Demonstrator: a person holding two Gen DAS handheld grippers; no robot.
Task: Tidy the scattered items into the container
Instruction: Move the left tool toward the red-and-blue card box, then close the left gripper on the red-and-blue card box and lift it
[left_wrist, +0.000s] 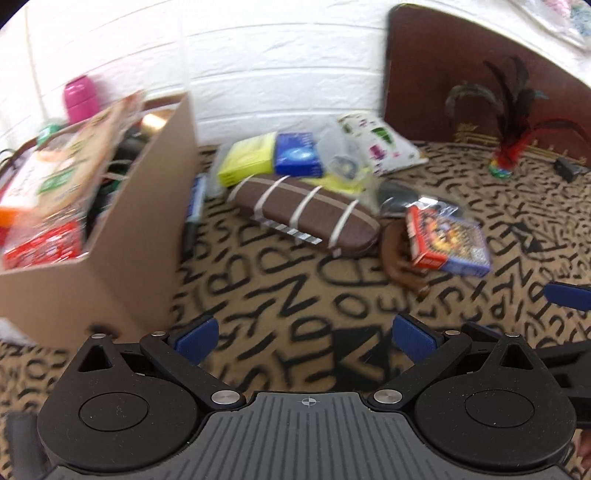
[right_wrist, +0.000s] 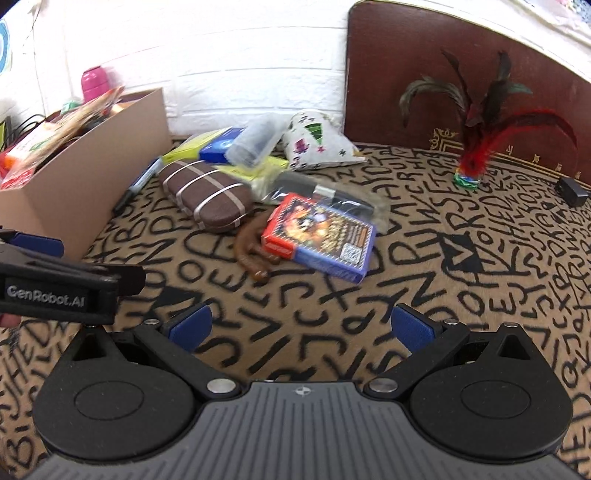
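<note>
A cardboard box (left_wrist: 140, 206) stands at the left, full of packets; it also shows in the right wrist view (right_wrist: 92, 166). Scattered on the patterned cloth lie a brown striped case (left_wrist: 306, 214) (right_wrist: 207, 195), a red and blue card box (left_wrist: 447, 240) (right_wrist: 321, 236), a brown curved object (right_wrist: 255, 254), a blue box (left_wrist: 295, 153), a yellow pack (left_wrist: 247, 157) and a marker (left_wrist: 194, 206). My left gripper (left_wrist: 303, 338) is open and empty, right of the box. My right gripper (right_wrist: 301, 326) is open and empty, short of the card box.
A printed white pouch (right_wrist: 317, 142) and a clear plastic case (right_wrist: 255, 140) lie at the back. A feather shuttlecock (right_wrist: 469, 162) and a small black adapter (right_wrist: 572, 192) sit at the right, before a dark brown board (right_wrist: 406, 74). A pink bottle (left_wrist: 79, 96) stands behind the box.
</note>
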